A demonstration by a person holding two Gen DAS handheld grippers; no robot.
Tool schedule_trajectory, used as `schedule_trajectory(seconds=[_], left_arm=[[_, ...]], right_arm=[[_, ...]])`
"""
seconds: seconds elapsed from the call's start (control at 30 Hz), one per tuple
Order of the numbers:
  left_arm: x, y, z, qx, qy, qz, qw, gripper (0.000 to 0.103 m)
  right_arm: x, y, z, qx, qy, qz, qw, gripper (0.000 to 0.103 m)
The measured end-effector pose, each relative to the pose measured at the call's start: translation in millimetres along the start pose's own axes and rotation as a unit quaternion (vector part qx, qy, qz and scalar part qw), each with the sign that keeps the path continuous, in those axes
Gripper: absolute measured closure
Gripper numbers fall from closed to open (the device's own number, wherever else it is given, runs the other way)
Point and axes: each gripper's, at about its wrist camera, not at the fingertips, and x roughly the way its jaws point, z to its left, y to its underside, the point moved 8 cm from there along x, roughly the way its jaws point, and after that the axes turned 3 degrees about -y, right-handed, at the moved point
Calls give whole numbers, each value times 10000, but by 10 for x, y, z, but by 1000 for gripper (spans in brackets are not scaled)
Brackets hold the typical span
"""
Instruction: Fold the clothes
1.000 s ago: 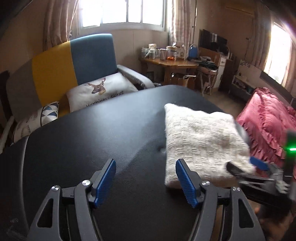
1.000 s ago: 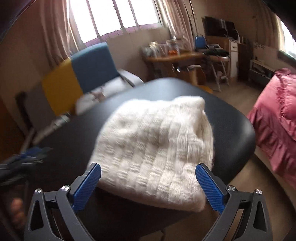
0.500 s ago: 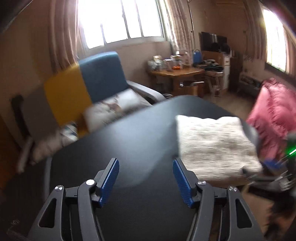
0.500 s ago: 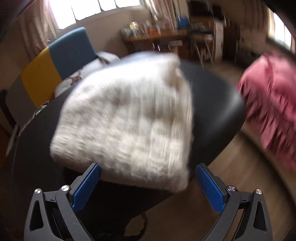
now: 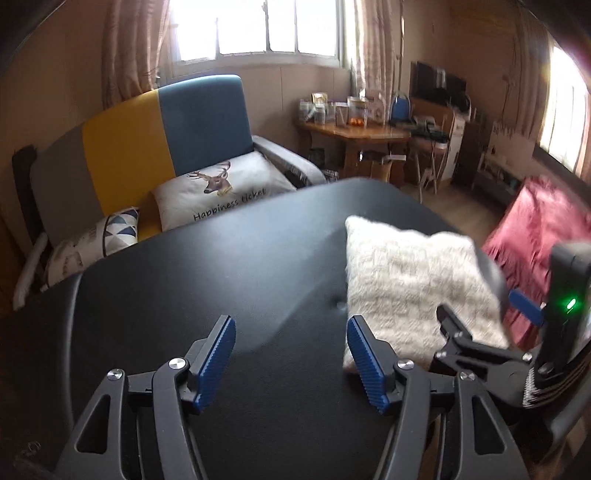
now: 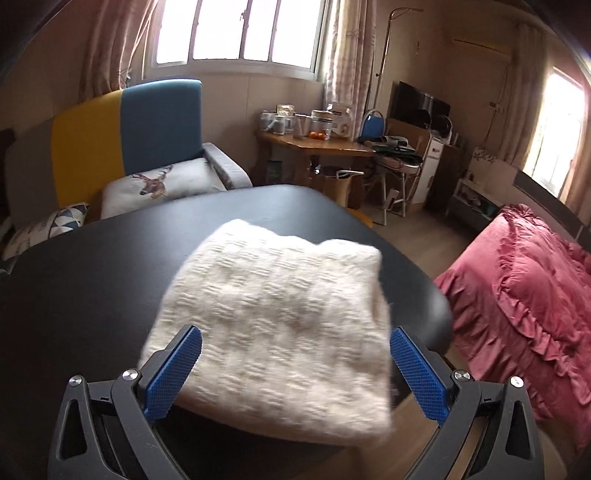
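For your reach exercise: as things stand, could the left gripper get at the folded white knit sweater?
Probably yes. The left gripper is open over bare black table, with the white knit sweater just beside its right finger. The right gripper crowds the sweater's near edge.

Sunlit curtained window point(image 5: 258, 29), striped armchair point(image 5: 147, 140), wooden desk point(image 6: 317, 147), pink bedding point(image 6: 524, 280).

A cream knitted sweater point(image 6: 280, 314), folded into a thick square, lies at the black table's point(image 6: 92, 295) right edge, overhanging the near edge.
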Motion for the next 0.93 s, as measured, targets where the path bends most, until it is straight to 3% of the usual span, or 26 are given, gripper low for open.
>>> schedule_trajectory(seconds=[0.2,0.4,0.6,0.93], left_arm=[[4,31,-90,236,-439,-13,9988,39],[-26,50,-220,163,22,30,9999,39],[-48,49,-307,211,254,-10,9995,42],[-119,34,-284,74,345,-166,9992,43]], right_arm=[[1,28,4,341,-344,-56,9988,0],[-39,-8,-25,518,-500,-77,9974,0],[-54,-26,55,493,-571,-49,9971,0],[-25,38,32,576,-616,29,9964,0]])
